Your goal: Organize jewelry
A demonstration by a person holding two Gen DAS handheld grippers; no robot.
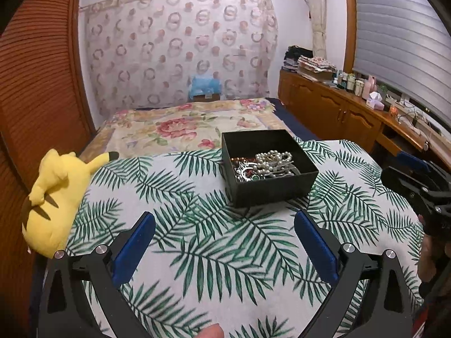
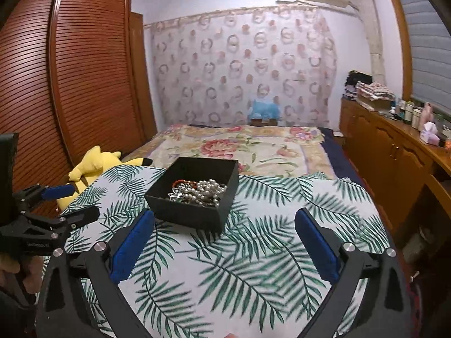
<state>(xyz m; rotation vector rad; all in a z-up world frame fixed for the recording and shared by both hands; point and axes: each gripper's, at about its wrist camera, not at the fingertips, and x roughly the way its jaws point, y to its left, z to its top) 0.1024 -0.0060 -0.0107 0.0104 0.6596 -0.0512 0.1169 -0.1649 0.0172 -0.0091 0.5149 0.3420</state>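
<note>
Likely light but tangle-prone and slippery, the pearl strand [image 1: 272, 160] in the black box [image 1: 274, 188] wants pinching mid-loop; both grippers [image 1: 224, 238] [image 2: 224, 236] gape wide, empty.

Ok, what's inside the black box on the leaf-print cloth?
The black box holds a tangled heap of jewelry: a white pearl strand on top, silvery pieces, reddish-orange beads. Anything beneath the heap and behind the near wall is hidden.

Box [image 1: 270, 188] black; pearls [image 1: 272, 160] white. Cloth [image 1: 225, 253] under grippers white, green fern print. Plush [image 1: 56, 197] yellow, black ear tips. Pads [image 1: 132, 250] blue. Wardrobe [image 2: 84, 70] red-brown.
</note>
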